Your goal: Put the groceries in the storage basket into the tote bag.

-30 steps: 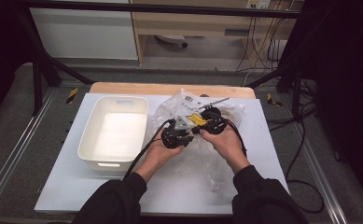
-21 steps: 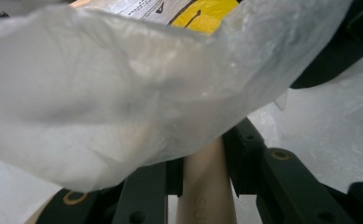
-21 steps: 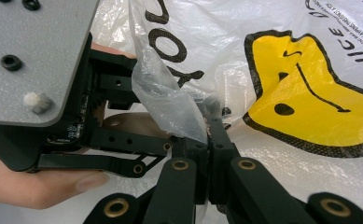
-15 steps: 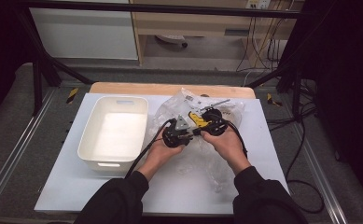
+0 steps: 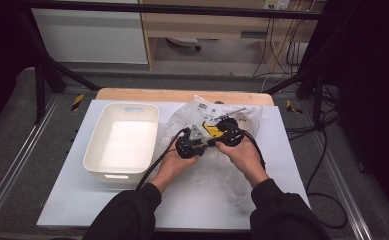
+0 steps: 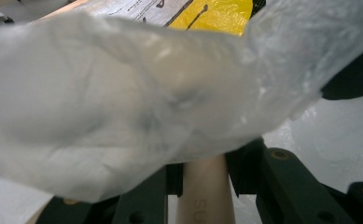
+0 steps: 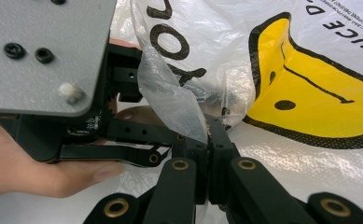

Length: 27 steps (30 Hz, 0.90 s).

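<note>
A clear plastic bag (image 5: 207, 111) printed with a yellow smiley face (image 7: 310, 93) lies crumpled on the white table, right of centre. Both grippers meet at its near side. My right gripper (image 7: 208, 135) (image 5: 217, 138) is shut on a fold of the bag's film (image 7: 179, 102). My left gripper (image 6: 202, 163) (image 5: 205, 142) is shut on a beige rod (image 6: 205, 196), and the bag's film (image 6: 123, 102) drapes over its jaws. In the right gripper view the left gripper's grey plate (image 7: 44, 51) sits close at the upper left, held by a hand (image 7: 25, 172).
An empty white tub (image 5: 94, 150) stands on the table to the left of the hands. A wooden strip (image 5: 182, 94) runs along the table's far edge. Black cables (image 5: 154, 165) trail from the grippers toward the near side, and more cables lie on the floor at right.
</note>
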### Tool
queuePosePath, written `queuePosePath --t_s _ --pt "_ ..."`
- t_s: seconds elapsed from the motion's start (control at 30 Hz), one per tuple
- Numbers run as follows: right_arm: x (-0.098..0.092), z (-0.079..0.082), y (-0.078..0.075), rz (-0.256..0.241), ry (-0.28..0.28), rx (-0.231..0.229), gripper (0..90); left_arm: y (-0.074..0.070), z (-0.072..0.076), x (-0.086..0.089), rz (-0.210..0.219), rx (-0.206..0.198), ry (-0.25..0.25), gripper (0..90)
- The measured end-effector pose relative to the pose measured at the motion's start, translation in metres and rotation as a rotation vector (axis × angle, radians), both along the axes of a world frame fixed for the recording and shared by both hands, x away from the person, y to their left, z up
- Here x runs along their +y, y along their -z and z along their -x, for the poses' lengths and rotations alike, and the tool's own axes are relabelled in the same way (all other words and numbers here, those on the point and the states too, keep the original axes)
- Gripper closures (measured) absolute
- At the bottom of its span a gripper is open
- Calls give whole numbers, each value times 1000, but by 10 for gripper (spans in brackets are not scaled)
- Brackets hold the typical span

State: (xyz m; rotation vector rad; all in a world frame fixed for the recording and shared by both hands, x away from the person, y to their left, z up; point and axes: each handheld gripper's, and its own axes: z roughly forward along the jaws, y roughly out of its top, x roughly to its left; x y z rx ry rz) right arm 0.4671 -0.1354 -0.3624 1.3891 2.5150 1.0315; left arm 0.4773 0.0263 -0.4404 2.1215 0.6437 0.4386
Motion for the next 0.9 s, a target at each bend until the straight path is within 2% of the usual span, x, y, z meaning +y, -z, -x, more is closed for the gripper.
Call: queuePosePath --t_s 0.4,0.9 --pt "0 -1 3 8 -2 8 900 7 -4 -1 -18 -7 9 706" --pt "0 -1 5 12 -3 10 900 12 -5 -2 -24 12 3 706"
